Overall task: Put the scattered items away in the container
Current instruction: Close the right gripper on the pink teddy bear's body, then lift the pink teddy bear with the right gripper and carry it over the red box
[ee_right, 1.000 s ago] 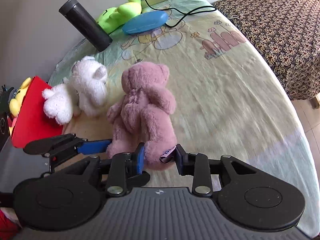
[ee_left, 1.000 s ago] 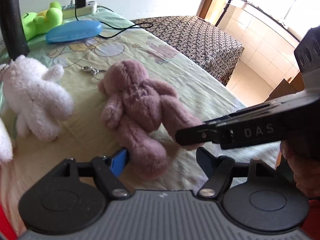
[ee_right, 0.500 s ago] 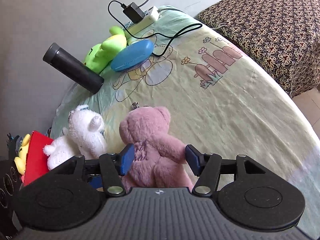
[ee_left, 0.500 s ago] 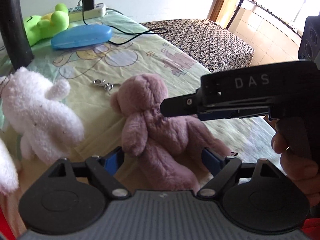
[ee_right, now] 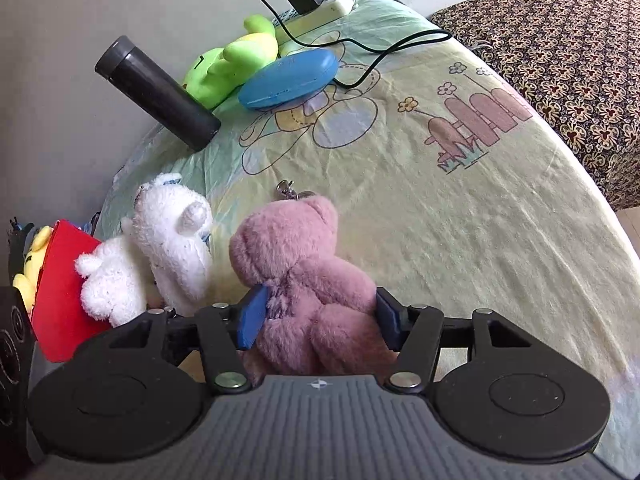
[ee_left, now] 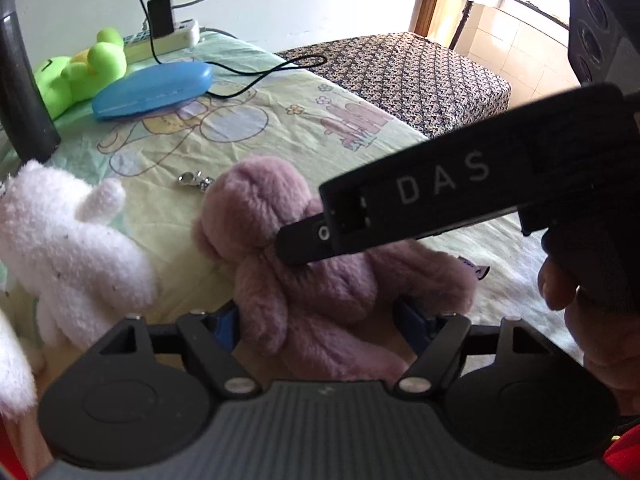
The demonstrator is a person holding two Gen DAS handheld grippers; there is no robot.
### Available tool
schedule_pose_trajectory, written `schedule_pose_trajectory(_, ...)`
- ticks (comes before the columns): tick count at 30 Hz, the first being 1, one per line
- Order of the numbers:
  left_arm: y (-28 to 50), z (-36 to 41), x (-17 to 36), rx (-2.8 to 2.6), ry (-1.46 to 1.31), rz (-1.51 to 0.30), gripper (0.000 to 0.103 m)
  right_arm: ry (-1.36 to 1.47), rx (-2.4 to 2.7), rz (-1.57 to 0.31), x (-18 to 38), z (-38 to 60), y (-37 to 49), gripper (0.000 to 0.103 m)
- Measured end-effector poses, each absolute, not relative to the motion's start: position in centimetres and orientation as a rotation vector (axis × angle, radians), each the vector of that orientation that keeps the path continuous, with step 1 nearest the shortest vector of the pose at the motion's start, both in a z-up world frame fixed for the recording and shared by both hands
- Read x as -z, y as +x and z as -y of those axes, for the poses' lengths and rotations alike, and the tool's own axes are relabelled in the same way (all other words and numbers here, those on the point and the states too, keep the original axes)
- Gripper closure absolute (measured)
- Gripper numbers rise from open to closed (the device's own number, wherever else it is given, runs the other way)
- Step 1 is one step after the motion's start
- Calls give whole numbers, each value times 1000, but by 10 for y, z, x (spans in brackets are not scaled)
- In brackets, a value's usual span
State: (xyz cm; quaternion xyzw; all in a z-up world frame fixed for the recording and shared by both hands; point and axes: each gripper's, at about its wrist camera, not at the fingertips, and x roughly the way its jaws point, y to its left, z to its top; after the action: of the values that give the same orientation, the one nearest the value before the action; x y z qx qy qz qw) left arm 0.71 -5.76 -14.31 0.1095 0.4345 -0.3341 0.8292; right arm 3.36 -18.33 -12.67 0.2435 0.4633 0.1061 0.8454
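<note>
Pink plush bear between both pairs of tongs, on the cartoon-print sheet.

Item: mauve-pink furry plush teddy bear [ee_right: 304, 284], metal key-clip [ee_right: 289, 192] at its head, lying on the pale yellow-green cartoon-print bed sheet [ee_right: 460, 216]. Right tongs [ee_right: 318, 318]: blue pads pressed into the fur at either side of the body, clenched on the bear. Left tongs [ee_left: 324, 318]: fingers spread, one at each side of the bear's lower body, released; contact cannot be told. Adjacent: two white fluffy plush animals [ee_right: 172, 252] just beside the bear; red container [ee_right: 60, 296] beyond them with a yellow plush toy [ee_right: 30, 264] against it. Further back: black cylindrical flask [ee_right: 156, 94], lime-green plush toy [ee_right: 232, 62], blue oval hard case [ee_right: 288, 78], white power strip [ee_right: 320, 4] with black charger and cable.
</note>
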Motion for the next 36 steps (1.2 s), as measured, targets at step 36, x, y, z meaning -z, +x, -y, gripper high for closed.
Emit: schedule_pose_trajectory(36,-93,-128,-11,557,92,-554,42,621,-511,-647,5,69,-56,49)
